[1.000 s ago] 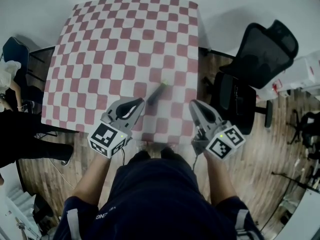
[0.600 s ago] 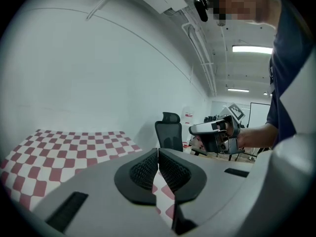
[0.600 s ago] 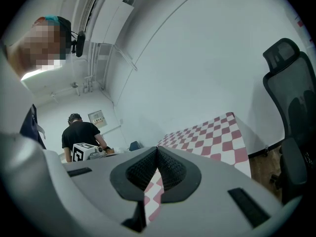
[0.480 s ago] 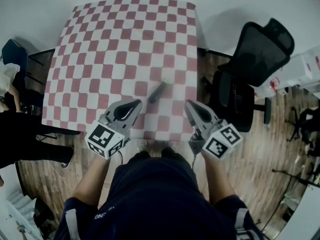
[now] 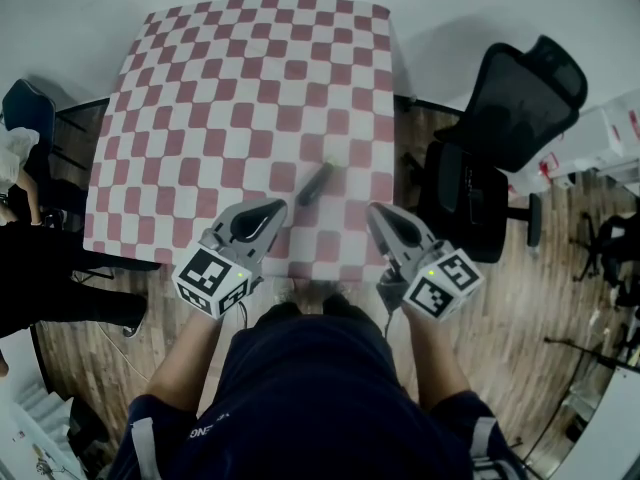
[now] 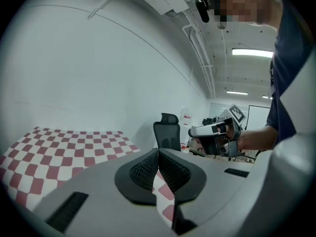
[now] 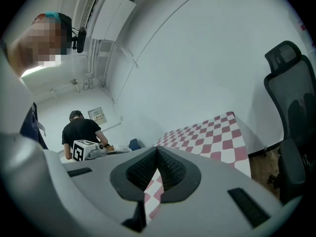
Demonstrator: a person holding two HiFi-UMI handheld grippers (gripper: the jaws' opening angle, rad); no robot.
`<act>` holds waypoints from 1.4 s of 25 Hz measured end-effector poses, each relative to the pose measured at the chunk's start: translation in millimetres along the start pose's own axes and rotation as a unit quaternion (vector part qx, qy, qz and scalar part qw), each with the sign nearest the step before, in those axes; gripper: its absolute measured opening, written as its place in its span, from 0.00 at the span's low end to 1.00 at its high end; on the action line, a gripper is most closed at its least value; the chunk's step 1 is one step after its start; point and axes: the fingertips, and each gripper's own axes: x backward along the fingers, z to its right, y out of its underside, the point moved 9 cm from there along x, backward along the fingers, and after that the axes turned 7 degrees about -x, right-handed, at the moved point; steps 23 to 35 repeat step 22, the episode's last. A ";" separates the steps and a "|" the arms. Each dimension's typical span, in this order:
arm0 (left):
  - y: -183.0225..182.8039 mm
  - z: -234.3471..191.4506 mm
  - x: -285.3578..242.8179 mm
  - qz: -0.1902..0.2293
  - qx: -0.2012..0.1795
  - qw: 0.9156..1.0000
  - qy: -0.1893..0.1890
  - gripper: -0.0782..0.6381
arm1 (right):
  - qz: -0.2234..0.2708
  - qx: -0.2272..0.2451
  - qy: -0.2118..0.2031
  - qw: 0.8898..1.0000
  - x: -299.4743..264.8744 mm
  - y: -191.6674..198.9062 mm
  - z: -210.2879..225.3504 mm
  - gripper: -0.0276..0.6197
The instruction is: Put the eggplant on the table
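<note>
The left tongs (image 5: 270, 206) and right tongs (image 5: 375, 211) are held low over the near edge of the bench (image 5: 240, 88). Both point forward and are closed on nothing. The eggplant (image 5: 315, 183) lies on the bench between their tips and just ahead, apart from both. It looks small and blurred, and neither gripper view shows it. The bench has a red-and-white checked cover. A black office chair (image 5: 510, 118) stands to its right on the wooden floor (image 5: 540, 298).

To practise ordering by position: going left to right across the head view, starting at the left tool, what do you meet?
left tool → eggplant → right tool → black office chair
</note>
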 end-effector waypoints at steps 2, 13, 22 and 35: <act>-0.1 0.6 -0.4 0.000 0.000 1.000 0.000 0.15 | -0.002 0.000 0.000 1.000 0.0 0.1 0.2 0.07; 0.0 2.0 -1.8 -0.002 0.002 1.000 -0.006 0.15 | -0.009 0.005 -0.004 1.000 0.2 -0.9 0.0 0.07; 2.4 3.9 -1.9 -0.004 0.006 1.000 -0.010 0.15 | -0.014 0.004 -0.006 1.000 1.3 1.2 0.1 0.07; 2.4 3.9 -1.9 -0.004 0.006 1.000 -0.010 0.15 | -0.014 0.004 -0.006 1.000 1.3 1.2 0.1 0.07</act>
